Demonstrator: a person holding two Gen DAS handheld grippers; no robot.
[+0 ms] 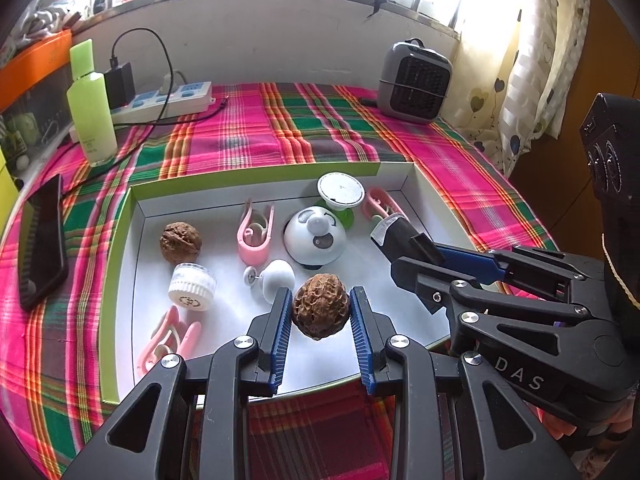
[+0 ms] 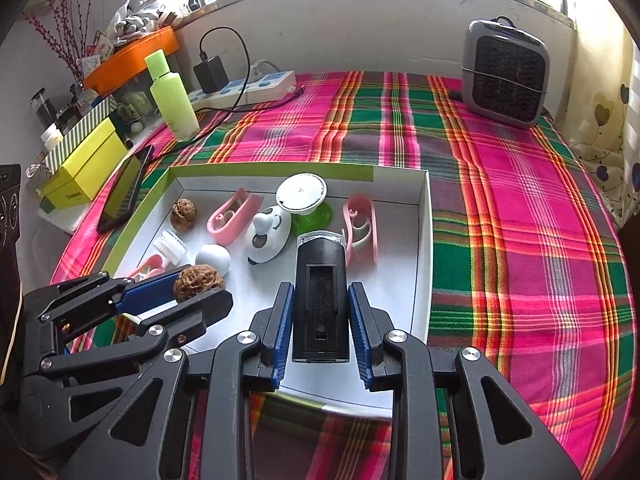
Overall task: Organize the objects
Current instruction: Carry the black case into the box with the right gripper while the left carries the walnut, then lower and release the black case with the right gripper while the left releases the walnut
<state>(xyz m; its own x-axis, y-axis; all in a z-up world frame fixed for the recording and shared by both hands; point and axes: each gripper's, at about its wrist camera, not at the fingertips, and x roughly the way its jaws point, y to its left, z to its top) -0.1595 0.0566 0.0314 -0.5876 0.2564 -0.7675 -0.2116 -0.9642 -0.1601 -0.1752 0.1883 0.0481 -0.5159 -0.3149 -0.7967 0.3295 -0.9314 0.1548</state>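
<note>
Left tool (image 1: 320,312) clamping walnut (image 1: 320,306), right tool (image 2: 319,312) clamping black device (image 2: 320,304), inside box (image 2: 424,260) walls

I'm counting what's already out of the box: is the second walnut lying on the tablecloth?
No, the second walnut lies inside the white box, near its far left corner, while the left gripper holds the other walnut.

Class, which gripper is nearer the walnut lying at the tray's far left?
Left. The left gripper is nearer the walnut; the right gripper sits farther right.
</note>
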